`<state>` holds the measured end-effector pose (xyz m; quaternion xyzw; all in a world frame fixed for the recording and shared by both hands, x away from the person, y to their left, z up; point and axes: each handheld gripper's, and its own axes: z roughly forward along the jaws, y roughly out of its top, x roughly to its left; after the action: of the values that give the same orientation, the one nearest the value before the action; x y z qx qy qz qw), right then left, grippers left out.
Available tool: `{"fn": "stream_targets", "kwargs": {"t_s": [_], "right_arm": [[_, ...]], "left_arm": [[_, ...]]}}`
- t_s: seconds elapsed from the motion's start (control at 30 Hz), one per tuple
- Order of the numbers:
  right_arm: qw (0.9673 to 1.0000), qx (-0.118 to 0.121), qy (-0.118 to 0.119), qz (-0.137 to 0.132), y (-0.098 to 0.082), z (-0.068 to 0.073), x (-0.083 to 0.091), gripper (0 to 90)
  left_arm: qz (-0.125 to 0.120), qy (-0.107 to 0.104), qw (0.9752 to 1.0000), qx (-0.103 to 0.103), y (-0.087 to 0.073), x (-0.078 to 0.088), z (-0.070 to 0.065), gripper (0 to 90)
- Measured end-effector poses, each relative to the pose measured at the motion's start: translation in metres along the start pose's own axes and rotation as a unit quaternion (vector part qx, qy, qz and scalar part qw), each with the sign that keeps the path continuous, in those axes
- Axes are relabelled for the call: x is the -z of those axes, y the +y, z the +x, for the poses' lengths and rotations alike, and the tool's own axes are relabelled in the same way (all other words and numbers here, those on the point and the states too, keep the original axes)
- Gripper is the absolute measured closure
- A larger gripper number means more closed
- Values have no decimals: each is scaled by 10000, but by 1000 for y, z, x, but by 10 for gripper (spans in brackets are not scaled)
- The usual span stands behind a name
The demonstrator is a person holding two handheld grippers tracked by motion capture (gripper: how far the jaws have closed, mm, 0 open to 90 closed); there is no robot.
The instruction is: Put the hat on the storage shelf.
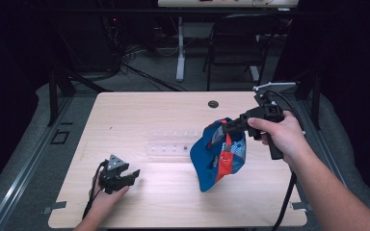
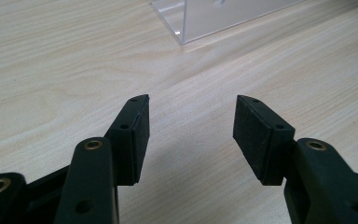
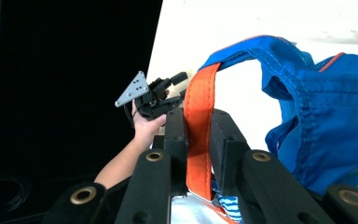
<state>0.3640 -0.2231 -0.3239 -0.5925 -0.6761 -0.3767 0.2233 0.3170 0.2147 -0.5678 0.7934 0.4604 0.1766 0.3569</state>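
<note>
Blue fabric bag (image 1: 217, 159) with an orange strap (image 3: 199, 130) hangs over the right half of the light wooden table (image 1: 139, 108), its bottom tip about touching the surface. The risk, I'd say: that strap is thin and slick, so a swing or tug could slide it out and drop the bag. Right gripper (image 1: 227, 127) has its jaws clamped tight on the strap. Left gripper (image 2: 191, 123) sits low near the front-left corner, jaws spread wide, holding nothing, facing the clear plastic stand (image 2: 214, 16) mid-table.
</note>
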Motion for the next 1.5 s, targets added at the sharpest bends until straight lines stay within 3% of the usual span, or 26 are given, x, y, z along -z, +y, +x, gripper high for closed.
{"fn": "stream_targets", "kwargs": {"t_s": [0.77,1.07,1.3,1.4,1.5], "right_arm": [[9995,147,111,-267,22,28,-4,784],[9991,165,160,-346,32,33,-8,784],[9985,164,191,-496,41,36,-8,784],[9983,151,187,-527,43,36,-8,784],[9981,142,214,-556,45,36,-10,784]], "left_arm": [[-28,-70,10000,-49,0,0,-4,467],[-6,-170,9998,-102,2,-1,-9,467],[-139,-348,9990,-247,7,-1,-24,468],[-270,-621,9970,-380,15,1,-39,494],[-504,-718,9941,-634,25,2,-59,500]]}}
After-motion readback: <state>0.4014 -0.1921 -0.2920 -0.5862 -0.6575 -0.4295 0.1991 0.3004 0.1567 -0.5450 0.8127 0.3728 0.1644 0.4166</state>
